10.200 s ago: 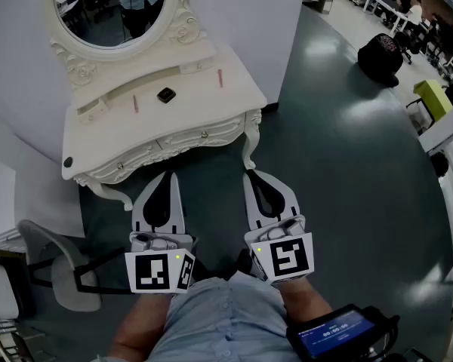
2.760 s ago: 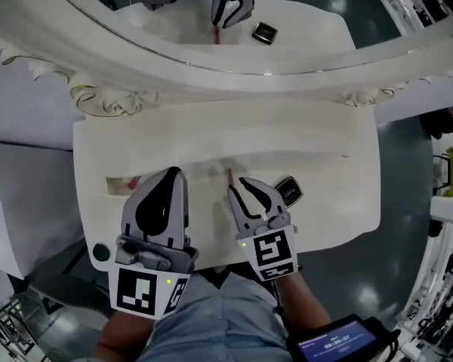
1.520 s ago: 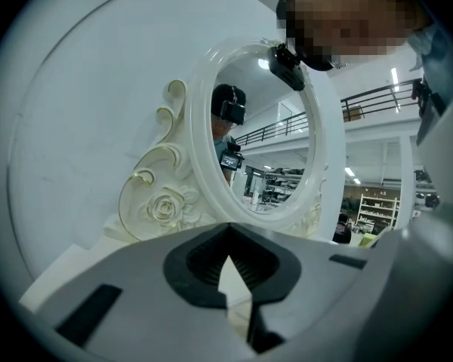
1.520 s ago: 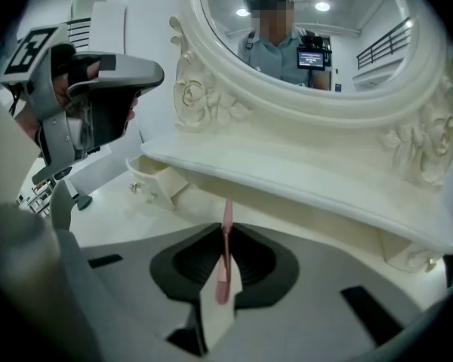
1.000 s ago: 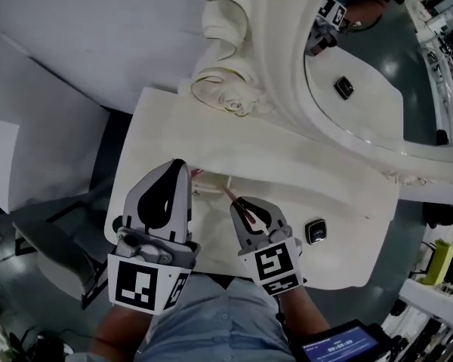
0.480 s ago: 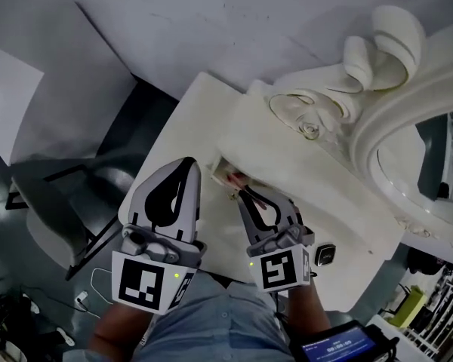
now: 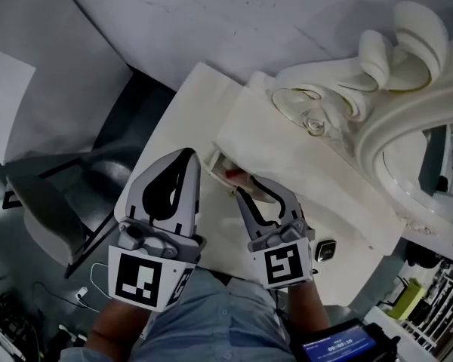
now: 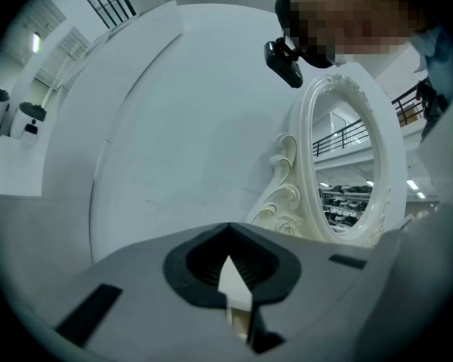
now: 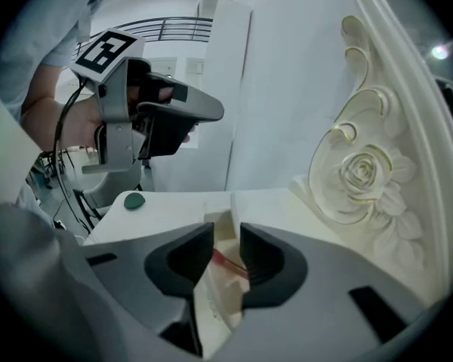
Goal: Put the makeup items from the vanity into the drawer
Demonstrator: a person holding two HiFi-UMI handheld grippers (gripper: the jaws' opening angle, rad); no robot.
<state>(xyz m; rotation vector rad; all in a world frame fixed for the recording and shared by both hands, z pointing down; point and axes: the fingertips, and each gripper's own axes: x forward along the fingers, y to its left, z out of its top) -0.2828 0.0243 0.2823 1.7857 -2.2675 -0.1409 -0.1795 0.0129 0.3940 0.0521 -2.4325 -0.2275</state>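
Right gripper view: right gripper [image 9: 226, 238] fingers just spreading, pink stick [image 9: 228, 262] loose btwn them at drawer [image 7: 214, 159]. Risk: fingers snag stick on withdrawal, flicking it onto surface [image 7: 185, 119]. Left gripper [image 8: 229, 228] fingers pressed together.

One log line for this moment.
right gripper: jaws just opened, pink stick loose between them in drawer | left gripper: shut, empty

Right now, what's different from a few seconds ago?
The right gripper carried the pink stick from the middle of the vanity top left to the small open drawer. Its jaws have just been opening; the stick shows in the gap, lying in the drawer, seemingly let go. The black compact stays on the vanity top; the left gripper stays shut, empty.
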